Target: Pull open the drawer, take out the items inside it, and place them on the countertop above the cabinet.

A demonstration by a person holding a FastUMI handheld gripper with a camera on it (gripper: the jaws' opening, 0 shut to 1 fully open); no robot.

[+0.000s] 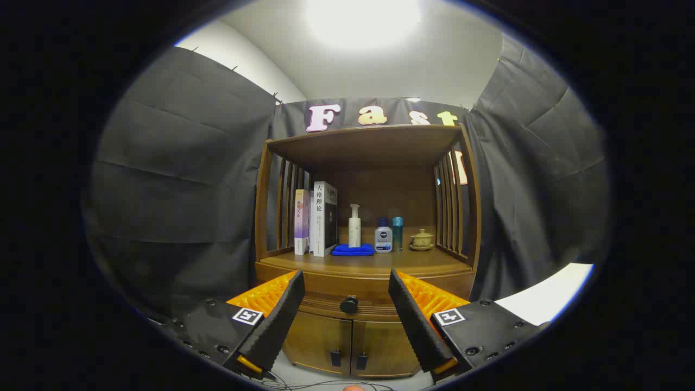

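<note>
**Lining up on the drawer knob**

The tongs [346, 293] stand wide apart and hold nothing, aimed at the cabinet. Between their tips and some way beyond sits the dark knob [349, 304] of the drawer [353, 290], which looks fully closed. Above it, the worktop [412, 262] carries books [317, 222], bottles [383, 235] and a blue cloth [353, 250]. Opening has not begun; next, I judge, comes a straight advance, closing on the knob, then pulling.

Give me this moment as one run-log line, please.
gripper: open, empty | drawer knob: ahead between fingers, untouched | drawer: closed
</note>
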